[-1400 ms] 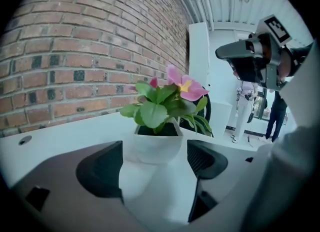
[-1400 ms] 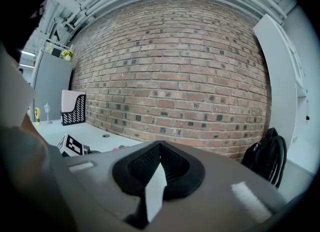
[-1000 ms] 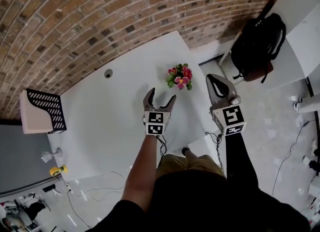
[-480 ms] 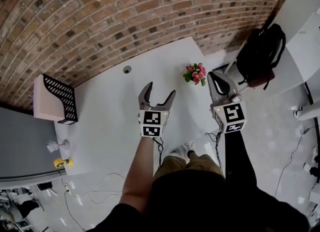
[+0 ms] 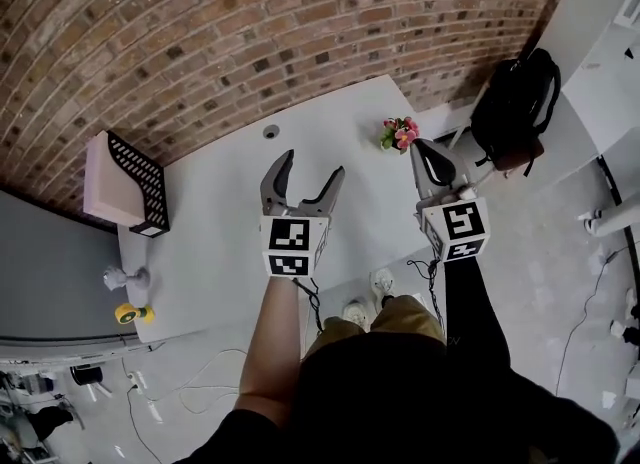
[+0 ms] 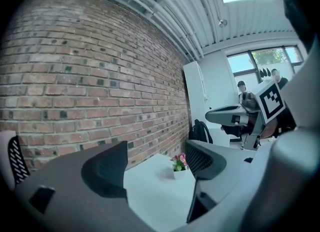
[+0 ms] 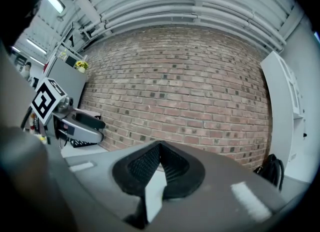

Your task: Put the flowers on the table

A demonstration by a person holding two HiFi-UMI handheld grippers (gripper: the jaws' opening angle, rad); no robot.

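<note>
White table (image 5: 205, 222), pink flowers (image 5: 400, 133), small white pot (image 6: 179, 175)

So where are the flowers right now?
In the head view, the flowers sit on the white table, at its far right corner, just beyond the right gripper.

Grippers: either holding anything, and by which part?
Nothing held. Left gripper open, right gripper shut, both empty; pink flowers in white pot stand free on the white table.
</note>
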